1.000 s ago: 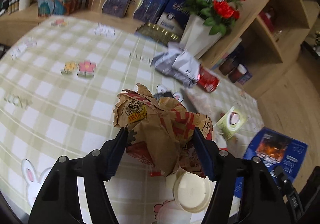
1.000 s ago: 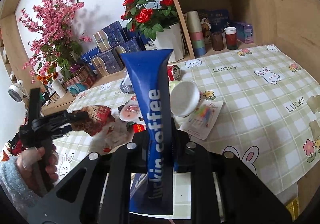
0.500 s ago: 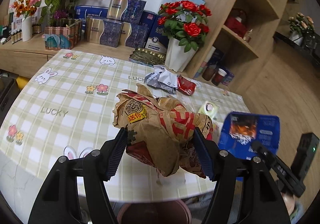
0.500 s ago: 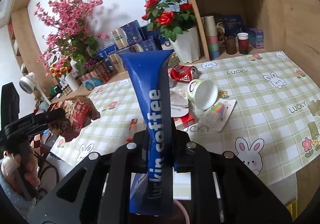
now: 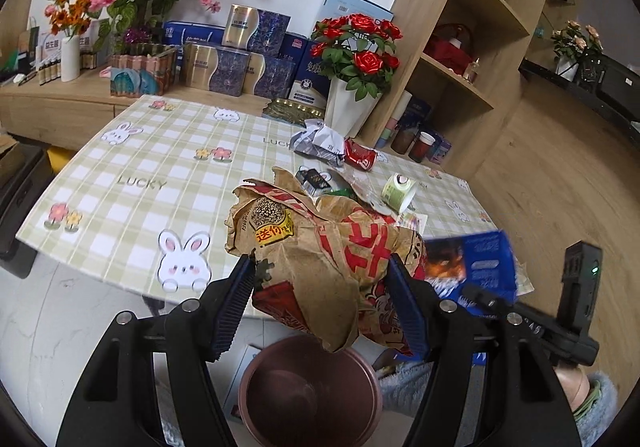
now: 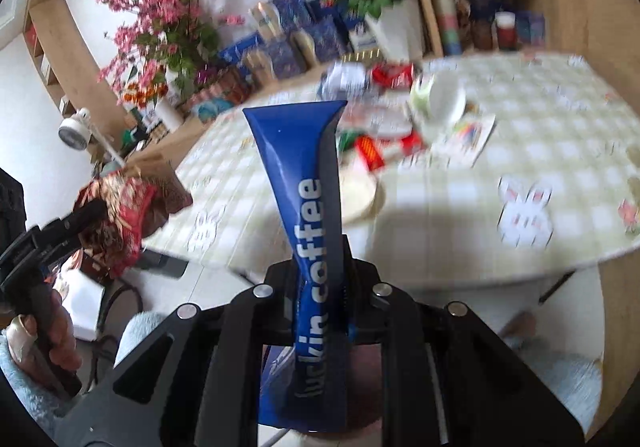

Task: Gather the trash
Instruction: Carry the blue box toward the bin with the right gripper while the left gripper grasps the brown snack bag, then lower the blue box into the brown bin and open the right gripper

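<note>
My left gripper (image 5: 320,283) is shut on a crumpled brown paper bag (image 5: 320,247) with red print, held in the air just off the table's front edge, above a dark red bin (image 5: 310,391) on the floor. My right gripper (image 6: 320,279) is shut on a flattened blue coffee bag (image 6: 304,199), also off the table edge. In the left wrist view that blue coffee bag (image 5: 472,263) shows at right. The right wrist view shows the brown paper bag (image 6: 120,215) at left. Part of the bin (image 6: 360,387) shows below the right gripper.
On the checked tablecloth (image 5: 140,183) lie a grey wrapper (image 5: 320,143), a crushed red can (image 5: 360,157), a tipped green cup (image 5: 398,189), a dark packet (image 5: 314,179) and paper scraps. A vase of red roses (image 5: 352,87) and boxes stand at the back, shelves at right.
Both grippers have drawn back from over the table to beyond its front edge, keeping their bags. The red bin has come into view beneath them.
</note>
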### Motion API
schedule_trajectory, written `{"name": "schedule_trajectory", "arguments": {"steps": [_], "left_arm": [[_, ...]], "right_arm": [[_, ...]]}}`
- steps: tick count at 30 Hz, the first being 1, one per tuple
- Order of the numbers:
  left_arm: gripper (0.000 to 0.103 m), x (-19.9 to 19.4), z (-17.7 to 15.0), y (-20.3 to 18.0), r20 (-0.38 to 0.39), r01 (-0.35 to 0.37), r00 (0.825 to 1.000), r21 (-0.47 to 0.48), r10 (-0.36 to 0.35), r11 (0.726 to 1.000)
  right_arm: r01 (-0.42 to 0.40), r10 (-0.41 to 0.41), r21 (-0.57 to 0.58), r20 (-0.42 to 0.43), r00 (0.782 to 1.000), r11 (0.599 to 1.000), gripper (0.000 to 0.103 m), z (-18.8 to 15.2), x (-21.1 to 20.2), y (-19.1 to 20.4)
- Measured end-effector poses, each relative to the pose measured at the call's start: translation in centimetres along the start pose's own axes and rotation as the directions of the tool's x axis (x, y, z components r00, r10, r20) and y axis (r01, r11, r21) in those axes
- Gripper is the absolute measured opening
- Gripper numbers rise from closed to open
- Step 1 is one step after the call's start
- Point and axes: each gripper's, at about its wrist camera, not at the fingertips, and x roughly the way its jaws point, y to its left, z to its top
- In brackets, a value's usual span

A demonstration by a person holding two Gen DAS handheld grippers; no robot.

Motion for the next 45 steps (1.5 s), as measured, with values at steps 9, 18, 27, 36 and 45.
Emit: {"name": "schedule_trajectory", "arguments": {"steps": [9,18,27,36,45], "left_arm": [[0.066,-0.5,-3.2,0.9,-0.027,-0.029,0.999,-0.017,0.029,0.999],[0.066,0.8,-5.2,1.9,-0.068,-0.055,0.996,-0.033,0.053,0.998],[0.066,2.0,-6.5,2.5,-0.107,-0.074,0.992,-0.045,0.068,0.996],[0.066,3.0,-7.2,1.8,-0.134,-0.071,0.989,-0.018,0.068,0.997],[0.066,3.7,-7.8,1.6,-0.156,-0.084,0.984,-0.002,0.083,0.996]], "right_arm": [[-0.012,0.018,0.023,-0.25,0.968,1.0,0.019,-6.3,4.5,1.0],[0.056,-0.016,0.091,-0.39,0.921,0.994,0.019,-9.1,9.2,-0.9],[0.103,-0.045,0.099,-0.463,0.885,0.99,0.02,-11.3,13.0,-3.4],[0.156,-0.06,0.166,-0.475,0.878,0.974,0.026,-12.0,14.5,-6.1],[0.16,-0.102,0.123,-0.384,0.918,0.979,0.044,-10.9,12.2,-5.2]]}}
